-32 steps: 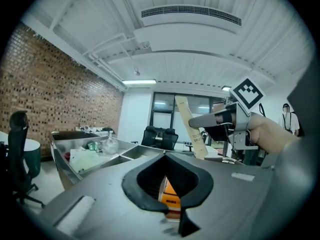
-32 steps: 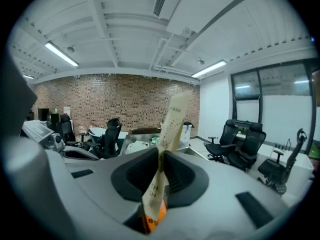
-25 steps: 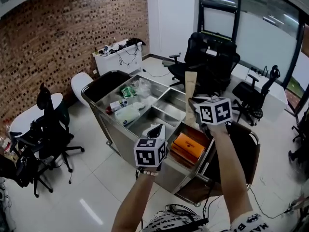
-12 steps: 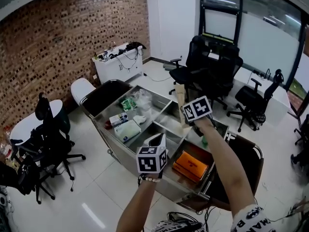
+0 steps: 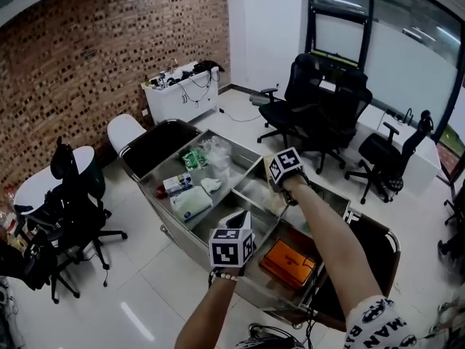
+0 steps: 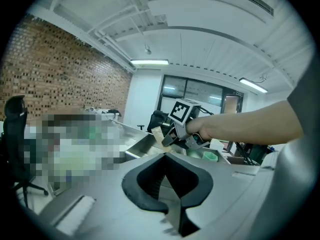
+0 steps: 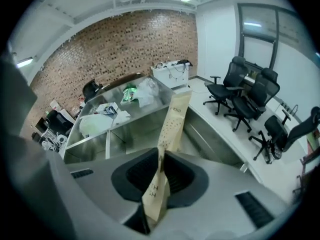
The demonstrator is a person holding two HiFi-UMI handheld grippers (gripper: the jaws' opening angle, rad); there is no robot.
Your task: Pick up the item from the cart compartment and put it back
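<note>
One stainless steel cart [image 5: 189, 242] with sheet-metal dividers. Two hand-held grippers.

Right hand-held gripper [image 7: 161, 159]: arm stretched over the cart, tipped steeply down. Its jaws are clamped on one long flat tan paper packet [image 7: 173, 116], above the cart's middle compartment.

Left hand-held gripper [image 6: 165, 155]: at the cart's front edge, roughly level, jaws closed, empty.

One flat orange box [image 5: 288, 257] in the cart's near compartment.

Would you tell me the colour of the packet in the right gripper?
Tan packet with small dark dots, clearest in the right gripper view.
</note>
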